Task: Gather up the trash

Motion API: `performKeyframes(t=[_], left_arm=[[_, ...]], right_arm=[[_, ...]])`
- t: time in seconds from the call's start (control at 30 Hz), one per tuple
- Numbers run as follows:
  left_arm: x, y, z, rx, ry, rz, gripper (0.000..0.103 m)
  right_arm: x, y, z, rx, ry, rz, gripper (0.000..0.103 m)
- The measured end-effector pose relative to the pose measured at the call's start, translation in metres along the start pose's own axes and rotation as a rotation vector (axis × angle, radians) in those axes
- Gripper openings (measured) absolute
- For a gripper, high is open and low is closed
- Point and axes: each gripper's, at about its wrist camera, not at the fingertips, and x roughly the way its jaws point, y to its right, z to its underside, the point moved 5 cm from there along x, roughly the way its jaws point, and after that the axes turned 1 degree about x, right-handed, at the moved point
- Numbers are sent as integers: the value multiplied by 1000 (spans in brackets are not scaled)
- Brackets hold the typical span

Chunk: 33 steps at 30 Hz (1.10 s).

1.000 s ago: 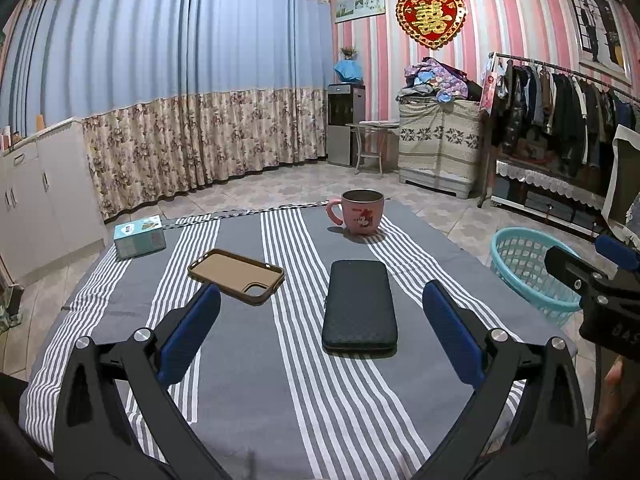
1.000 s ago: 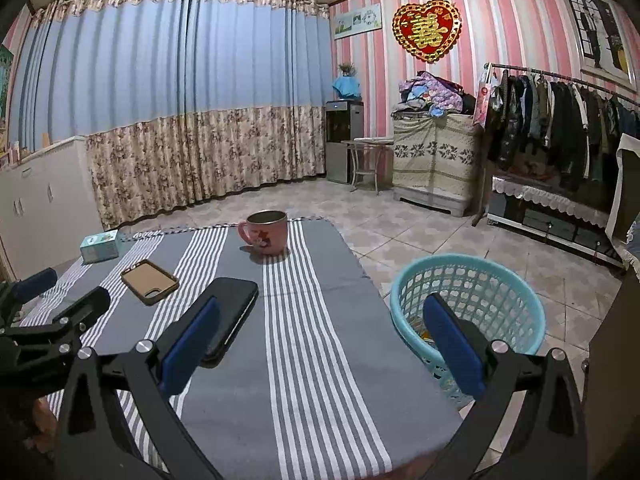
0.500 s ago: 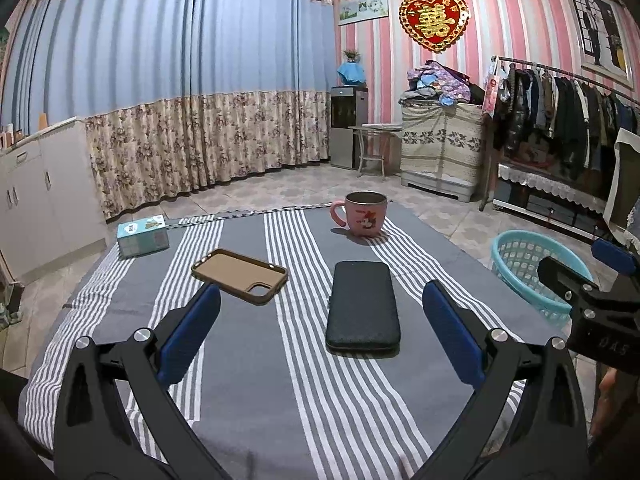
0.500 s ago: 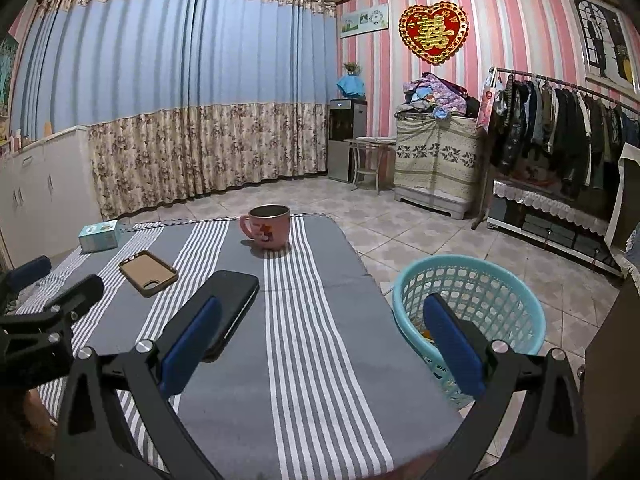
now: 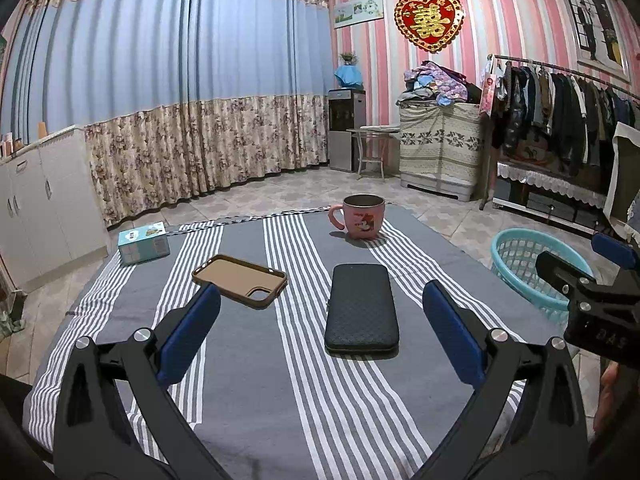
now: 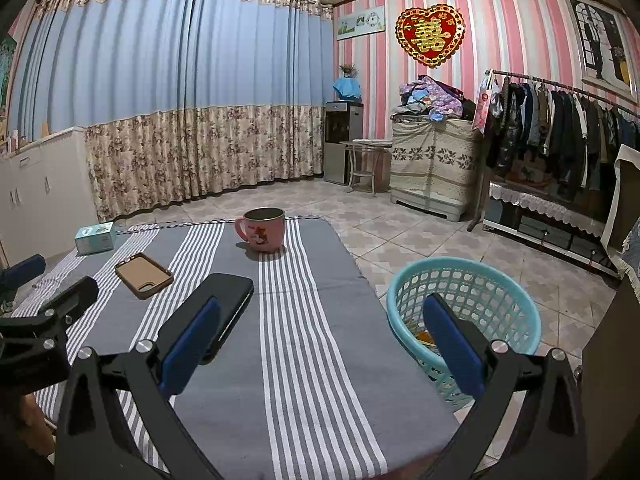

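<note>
Left wrist view shows the left gripper (image 5: 321,322) with jaws wide and empty above the striped desk (image 5: 248,364), while the right gripper (image 6: 322,324), likewise spread and holding nothing, hangs over the desk's edge beside the teal basket (image 6: 464,280) on the floor, scraps inside.

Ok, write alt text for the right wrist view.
Open right tongs hover over a striped table holding a pink mug, black phone and brown case; a teal basket sits on the floor beside it.
</note>
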Motion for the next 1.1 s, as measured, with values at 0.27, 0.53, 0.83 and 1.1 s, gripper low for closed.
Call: performKeyframes(t=[0.27,0.53,0.83,1.1], left_arm=[[-3,5,-1,16,10,1,98],[-2,6,-2,20,10,-2,98],[0,9,0,24,8,-5,98],[0,7,1,22,9,-3,98]], right_arm=[[1,4,-1,5,0,3,99],[1,9,-4,-1,6,14,99],[2,9,-4,-2,6,15,99],[4,8,-4,-4,7,15,99]])
